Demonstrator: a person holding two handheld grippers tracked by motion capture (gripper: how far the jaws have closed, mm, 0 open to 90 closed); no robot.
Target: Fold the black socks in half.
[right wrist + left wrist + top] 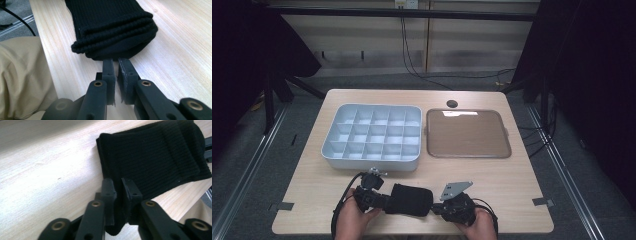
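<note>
both hands low and near each other, left gripper (384, 200) and right gripper (437, 207) clamped, facing inward

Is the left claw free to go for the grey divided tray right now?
Probably not yet: the left claw is shut on the black sock, with the right claw gripping its other end. The grey tray lies unobstructed just beyond.

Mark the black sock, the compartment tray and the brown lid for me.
black sock (411, 200), high view, middle of the fabric.
compartment tray (368, 162), high view, near outer wall.
brown lid (468, 133), high view, centre of its flat top.
</note>
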